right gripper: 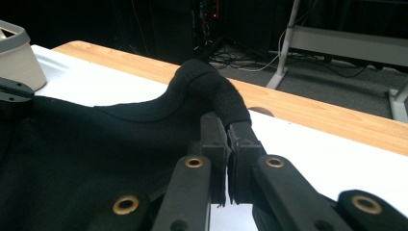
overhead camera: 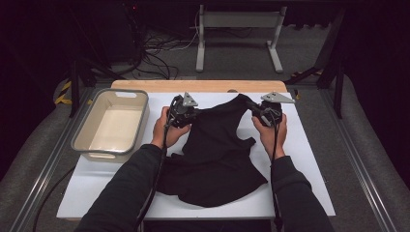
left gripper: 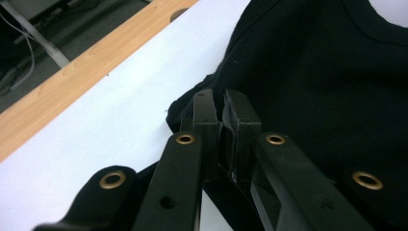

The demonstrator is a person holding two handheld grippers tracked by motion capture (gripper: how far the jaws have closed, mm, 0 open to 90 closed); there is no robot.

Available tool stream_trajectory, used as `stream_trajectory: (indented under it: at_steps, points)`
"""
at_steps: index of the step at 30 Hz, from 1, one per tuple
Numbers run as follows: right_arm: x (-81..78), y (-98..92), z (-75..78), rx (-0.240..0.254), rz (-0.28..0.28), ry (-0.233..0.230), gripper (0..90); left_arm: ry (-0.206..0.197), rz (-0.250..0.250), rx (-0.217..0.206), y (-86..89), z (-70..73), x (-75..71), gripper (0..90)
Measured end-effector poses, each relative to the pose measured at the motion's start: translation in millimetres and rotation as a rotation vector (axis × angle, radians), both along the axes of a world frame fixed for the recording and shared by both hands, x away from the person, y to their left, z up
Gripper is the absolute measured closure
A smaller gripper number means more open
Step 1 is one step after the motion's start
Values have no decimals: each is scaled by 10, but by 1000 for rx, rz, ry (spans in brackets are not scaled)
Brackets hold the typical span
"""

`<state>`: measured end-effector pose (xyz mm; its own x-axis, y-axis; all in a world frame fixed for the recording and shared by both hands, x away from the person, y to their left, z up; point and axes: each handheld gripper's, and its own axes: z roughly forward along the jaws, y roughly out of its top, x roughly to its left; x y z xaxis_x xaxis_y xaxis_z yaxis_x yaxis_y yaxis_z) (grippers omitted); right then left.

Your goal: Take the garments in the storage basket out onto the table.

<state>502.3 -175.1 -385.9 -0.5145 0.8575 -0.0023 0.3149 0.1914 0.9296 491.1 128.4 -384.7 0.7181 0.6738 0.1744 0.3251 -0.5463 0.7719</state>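
A black garment lies on the white table top, its far edge lifted between the two hands. My left gripper is shut on the garment's far left corner; in the left gripper view the black cloth is pinched between the two jaws at my left gripper. My right gripper is shut on the far right corner. In the right gripper view the cloth bulges up over the tips of my right gripper. The near part of the garment rests crumpled on the table.
A pale, empty plastic tub stands at the table's left. A wooden strip runs along the far edge. Beyond it are a white frame's legs and cables on the floor.
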Motion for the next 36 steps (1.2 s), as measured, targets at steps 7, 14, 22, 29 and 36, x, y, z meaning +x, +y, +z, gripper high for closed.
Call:
stream_trajectory:
  at_steps: [7, 14, 22, 29, 36]
  points:
    - [-341, -145, 23, 17, 26, -22, 877, -37, -84, -36, 9, 50, -347, 792]
    - [-660, -415, 16, 13, 1, -42, 880, -61, -136, -52, 150, 88, -791, 560]
    - [-854, -699, -75, -20, -43, -10, 881, -46, -126, -69, 432, -88, -1255, 293]
    - [-884, -777, -262, -71, -62, 86, 827, 21, -123, -16, 607, -425, -1521, 204]
    - [-937, -669, -345, -107, -27, 96, 672, 113, -92, -26, 727, -629, -1438, 184]
